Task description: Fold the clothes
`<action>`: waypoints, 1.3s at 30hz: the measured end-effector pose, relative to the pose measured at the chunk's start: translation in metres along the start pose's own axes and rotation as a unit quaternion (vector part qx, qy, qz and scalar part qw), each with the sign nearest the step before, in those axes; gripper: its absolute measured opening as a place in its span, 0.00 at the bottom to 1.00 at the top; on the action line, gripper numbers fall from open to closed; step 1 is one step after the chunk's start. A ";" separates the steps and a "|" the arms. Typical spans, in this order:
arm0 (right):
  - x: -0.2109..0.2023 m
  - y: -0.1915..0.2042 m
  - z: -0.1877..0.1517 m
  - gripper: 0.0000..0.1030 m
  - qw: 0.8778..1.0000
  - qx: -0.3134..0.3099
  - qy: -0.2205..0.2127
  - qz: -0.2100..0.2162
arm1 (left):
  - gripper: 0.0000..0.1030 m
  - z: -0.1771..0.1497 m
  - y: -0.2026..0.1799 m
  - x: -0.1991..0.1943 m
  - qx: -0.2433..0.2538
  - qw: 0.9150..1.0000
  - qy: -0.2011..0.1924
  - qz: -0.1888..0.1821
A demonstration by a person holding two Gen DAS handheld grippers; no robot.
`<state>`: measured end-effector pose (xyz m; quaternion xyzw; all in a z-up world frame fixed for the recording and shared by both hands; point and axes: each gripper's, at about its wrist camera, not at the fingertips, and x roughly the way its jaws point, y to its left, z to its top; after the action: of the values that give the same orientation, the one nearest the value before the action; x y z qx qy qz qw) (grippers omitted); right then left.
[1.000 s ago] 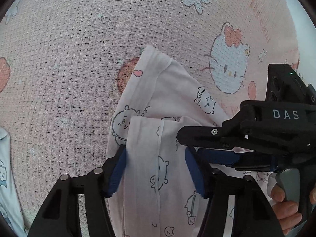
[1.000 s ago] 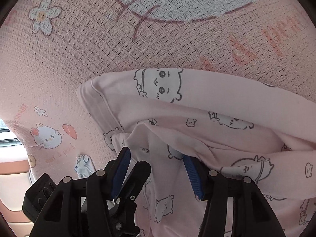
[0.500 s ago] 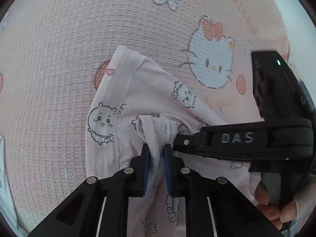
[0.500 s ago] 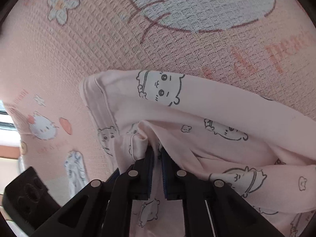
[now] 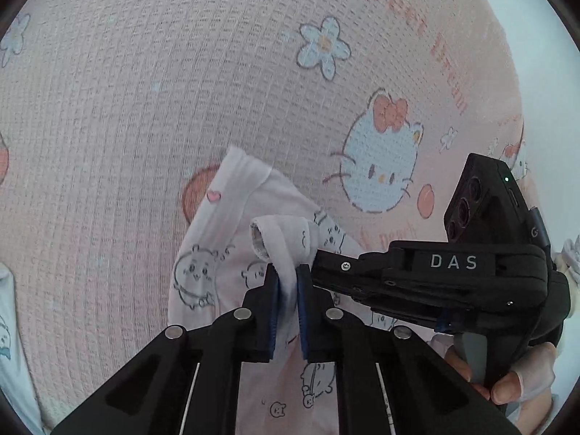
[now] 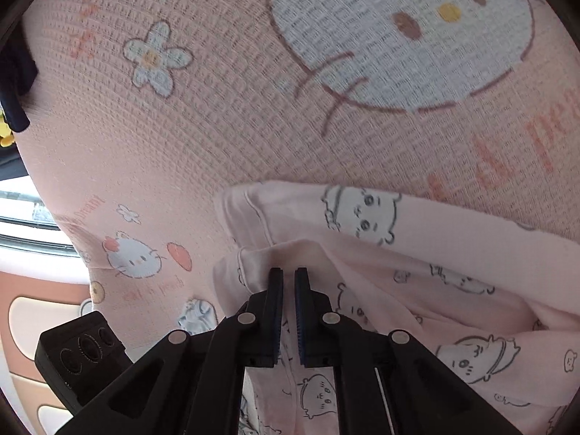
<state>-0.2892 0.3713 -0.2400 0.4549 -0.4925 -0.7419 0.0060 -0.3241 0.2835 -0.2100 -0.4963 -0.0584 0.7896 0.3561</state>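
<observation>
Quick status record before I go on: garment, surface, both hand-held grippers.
garment: pale pink printed garment, partly folded, lying on the blanket
surface: pink waffle blanket with cat and flower print
left hand-held gripper: shut on a bunched garment edge
right hand-held gripper: shut on the garment edge, beside the left one

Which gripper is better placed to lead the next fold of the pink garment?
Left, probably. The left gripper pinches the pink garment at a bunched free end; the right gripper grips deeper among its layers.
</observation>
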 end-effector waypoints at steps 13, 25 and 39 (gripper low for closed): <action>0.022 0.037 0.058 0.05 1.000 -0.020 -0.001 -0.004 | 0.07 0.035 -0.009 -0.023 0.093 0.993 -0.013 0.067; 0.019 -0.005 0.048 0.06 0.999 -0.049 -0.003 -0.016 | 0.09 0.025 0.003 0.014 0.146 0.966 0.021 0.213; -0.062 -0.017 0.042 0.61 0.995 -0.092 -0.021 -0.023 | 0.12 0.037 0.054 -0.035 -0.054 0.993 0.062 0.088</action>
<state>-0.2741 0.4390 -0.2065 0.4480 -0.4120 -0.7932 0.0206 -0.3731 0.2314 -0.1901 -0.5662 -0.0351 0.7810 0.2611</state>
